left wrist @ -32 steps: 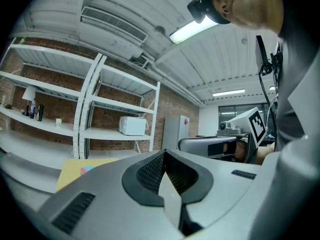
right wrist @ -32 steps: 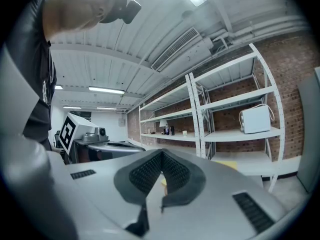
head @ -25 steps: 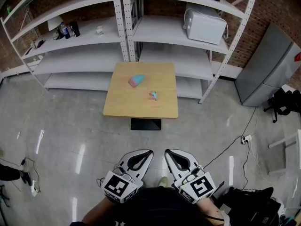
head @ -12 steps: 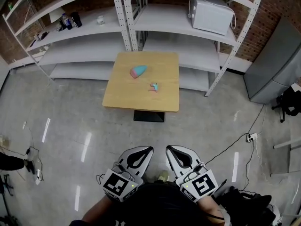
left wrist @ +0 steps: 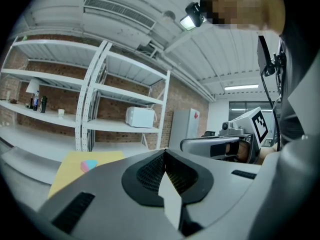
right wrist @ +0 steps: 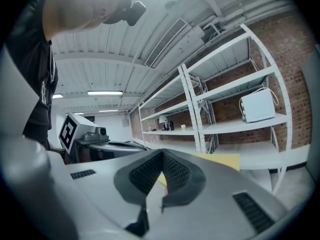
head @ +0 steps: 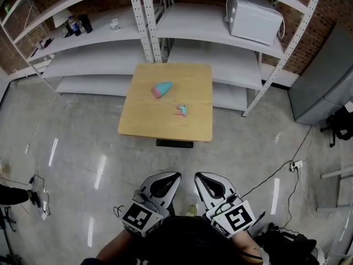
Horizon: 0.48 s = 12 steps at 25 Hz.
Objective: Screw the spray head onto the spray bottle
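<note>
1. Two grippers show in the head view, the left gripper (head: 175, 176) and the right gripper (head: 197, 176). Both are clenched on nothing, well short of the one table (head: 140, 123). On the table lie one spray bottle (head: 161, 89) on its side and one spray head (head: 180, 111), near each other but apart.
2. Left gripper view: the jaws are pressed together and empty, with the spray bottle (left wrist: 89, 165) on the table ahead. They should probably open before arriving, then grip the body firmly.
3. Right gripper view: the jaws are closed and empty, with the table's edge beyond them. This gripper should take the spray head by its collar, square to the neck.
</note>
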Tool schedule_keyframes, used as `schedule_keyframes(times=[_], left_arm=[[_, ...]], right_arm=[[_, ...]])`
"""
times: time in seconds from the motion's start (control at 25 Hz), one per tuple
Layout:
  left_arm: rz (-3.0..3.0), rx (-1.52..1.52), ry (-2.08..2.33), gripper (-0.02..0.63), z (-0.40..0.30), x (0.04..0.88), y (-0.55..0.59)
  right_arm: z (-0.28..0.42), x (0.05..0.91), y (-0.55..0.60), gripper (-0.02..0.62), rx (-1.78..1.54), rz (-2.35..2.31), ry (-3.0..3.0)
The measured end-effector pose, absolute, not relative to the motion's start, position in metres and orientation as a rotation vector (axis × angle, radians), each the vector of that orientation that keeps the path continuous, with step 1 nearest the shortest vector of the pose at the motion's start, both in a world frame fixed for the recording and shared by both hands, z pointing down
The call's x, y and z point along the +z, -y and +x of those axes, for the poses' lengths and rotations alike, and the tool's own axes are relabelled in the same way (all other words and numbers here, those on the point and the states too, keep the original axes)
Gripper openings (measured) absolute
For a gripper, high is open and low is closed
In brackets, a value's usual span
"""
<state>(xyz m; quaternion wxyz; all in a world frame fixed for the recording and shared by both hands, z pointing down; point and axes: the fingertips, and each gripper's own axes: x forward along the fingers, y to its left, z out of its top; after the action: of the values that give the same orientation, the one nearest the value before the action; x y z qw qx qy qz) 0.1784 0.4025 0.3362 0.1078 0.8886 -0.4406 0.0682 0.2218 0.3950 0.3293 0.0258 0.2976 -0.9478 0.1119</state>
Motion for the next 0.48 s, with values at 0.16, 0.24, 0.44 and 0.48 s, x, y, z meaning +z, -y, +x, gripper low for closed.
schedule_keyframes(times=[0.16, 0.24, 0.44, 0.48], left_arm=[[2.637, 0.184, 1.256, 0.005, 0.147, 0.344, -0.343], [2.647, 0.178, 1.233, 0.005, 0.127, 0.344, -0.308], [2.694, 0.211, 1.169, 0.005, 0.072, 0.341, -0.227], [2.714, 0.194, 1.161, 0.005, 0.063, 0.337, -0.210]], right_arm=[[0.192, 0.339, -0.338, 0.000, 0.359, 0.962, 2.894], [0.171, 0.340, -0.306, 0.000, 0.374, 0.986, 2.874], [0.117, 0.337, -0.227, 0.000, 0.403, 1.058, 2.837], [0.107, 0.338, -0.212, 0.000, 0.412, 1.076, 2.831]])
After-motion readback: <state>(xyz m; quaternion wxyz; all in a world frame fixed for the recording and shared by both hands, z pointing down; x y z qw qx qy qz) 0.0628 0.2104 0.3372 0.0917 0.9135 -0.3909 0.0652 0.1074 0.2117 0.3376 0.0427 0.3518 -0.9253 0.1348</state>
